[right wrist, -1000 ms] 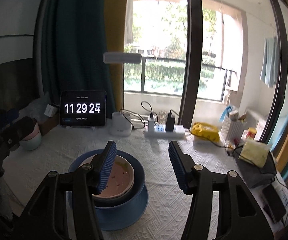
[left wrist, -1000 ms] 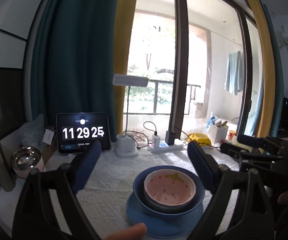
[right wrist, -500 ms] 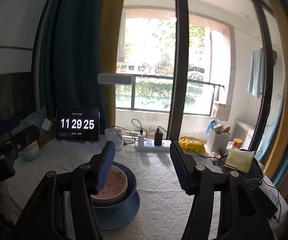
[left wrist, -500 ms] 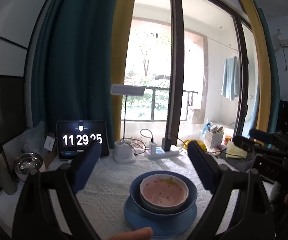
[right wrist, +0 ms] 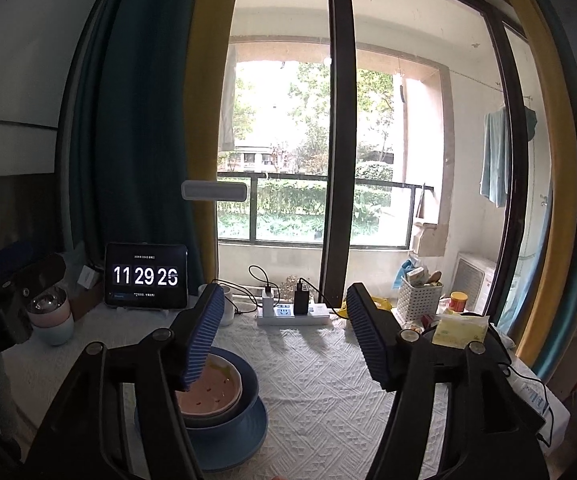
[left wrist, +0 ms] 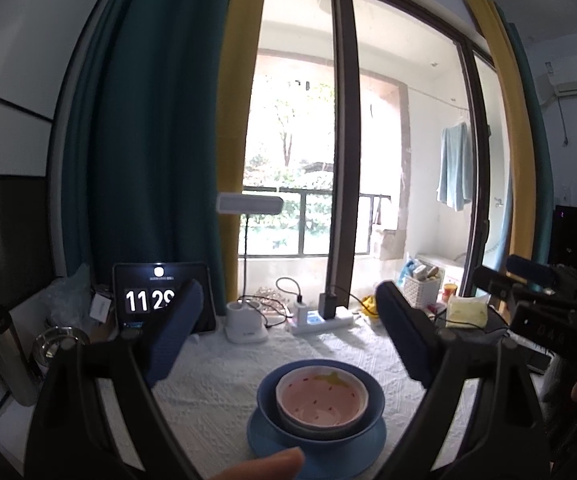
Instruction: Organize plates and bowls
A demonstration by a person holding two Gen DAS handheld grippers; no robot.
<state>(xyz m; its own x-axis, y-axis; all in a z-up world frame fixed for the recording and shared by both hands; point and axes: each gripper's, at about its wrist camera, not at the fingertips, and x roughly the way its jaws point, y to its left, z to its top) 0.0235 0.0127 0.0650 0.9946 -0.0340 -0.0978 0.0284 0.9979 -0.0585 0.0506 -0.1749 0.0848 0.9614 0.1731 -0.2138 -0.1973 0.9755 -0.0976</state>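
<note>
The pink bowl sits inside the blue bowl, and the blue bowl sits on the blue plate. The stack is low down, between the fingers of the left gripper and a little below them. From the right gripper it is down and to the left, partly behind the left finger. Both grippers are wide apart and hold nothing. The dishes look hard and smooth, so I think they could slip and could break if dropped. Three together may be heavy for two fingers. A good place to grab is the rim of a bowl, one finger inside and one outside, or the edge of the plate. The stack rests on a white bumpy cloth, which is soft and may slide. Farther ahead of the grippers are a clock screen, a white lamp and a power strip. Off to the left is a pink and blue cup. A fingertip shows at the bottom of the left view, just in front of the plate.
</note>
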